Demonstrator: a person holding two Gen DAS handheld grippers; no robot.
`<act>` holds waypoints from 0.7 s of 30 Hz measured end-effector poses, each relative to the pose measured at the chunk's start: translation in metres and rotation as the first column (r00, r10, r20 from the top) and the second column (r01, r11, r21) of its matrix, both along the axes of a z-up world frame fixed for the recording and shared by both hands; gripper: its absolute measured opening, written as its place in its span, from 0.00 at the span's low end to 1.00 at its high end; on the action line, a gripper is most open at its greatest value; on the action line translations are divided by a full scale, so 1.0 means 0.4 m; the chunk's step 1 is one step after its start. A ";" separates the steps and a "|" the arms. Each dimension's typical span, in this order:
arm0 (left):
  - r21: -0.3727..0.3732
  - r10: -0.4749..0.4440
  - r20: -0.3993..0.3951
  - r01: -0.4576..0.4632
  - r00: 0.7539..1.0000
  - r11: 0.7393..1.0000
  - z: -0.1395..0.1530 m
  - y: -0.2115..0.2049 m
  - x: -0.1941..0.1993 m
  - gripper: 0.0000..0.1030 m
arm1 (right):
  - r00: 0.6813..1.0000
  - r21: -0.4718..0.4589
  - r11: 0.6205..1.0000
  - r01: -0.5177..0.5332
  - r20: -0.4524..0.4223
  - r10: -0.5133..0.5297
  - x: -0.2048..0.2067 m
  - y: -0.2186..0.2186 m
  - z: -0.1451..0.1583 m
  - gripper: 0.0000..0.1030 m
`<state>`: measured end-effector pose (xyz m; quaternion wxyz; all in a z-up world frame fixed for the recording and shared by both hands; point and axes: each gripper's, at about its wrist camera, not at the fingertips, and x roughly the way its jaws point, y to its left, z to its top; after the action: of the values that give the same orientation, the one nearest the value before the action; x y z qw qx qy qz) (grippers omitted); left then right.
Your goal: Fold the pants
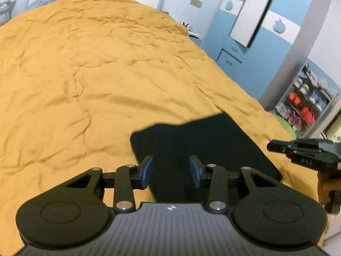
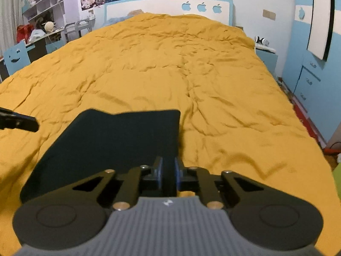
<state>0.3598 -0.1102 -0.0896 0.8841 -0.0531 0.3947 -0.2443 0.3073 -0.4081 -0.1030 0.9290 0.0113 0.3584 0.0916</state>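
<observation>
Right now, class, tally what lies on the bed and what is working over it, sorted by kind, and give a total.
Pants: 1, dark, folded flat on the bedspread
Bedspread: 1, mustard yellow
Claws: 2, left claw open over the pants, right claw pinched on the pants' edge
Total: 4

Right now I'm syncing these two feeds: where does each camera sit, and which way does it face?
Left wrist: on the left hand-held gripper, open over the black pants, facing up the bed; the right hand-held gripper shows at the right edge.
Right wrist: on the right hand-held gripper, pinching the pants' edge, facing the headboard.
Shared: pants, yellow bedspread.
</observation>
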 end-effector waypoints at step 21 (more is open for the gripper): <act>0.071 0.191 -0.066 -0.186 0.979 0.980 -0.140 0.042 0.168 0.23 | 0.990 0.096 0.989 0.110 -0.098 -0.100 0.176 -0.059 -0.128 0.15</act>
<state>0.4272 -0.0935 -0.1457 0.8896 -0.0706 0.4274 -0.1445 0.3775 -0.4318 -0.1542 0.9131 0.0815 0.3951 0.0599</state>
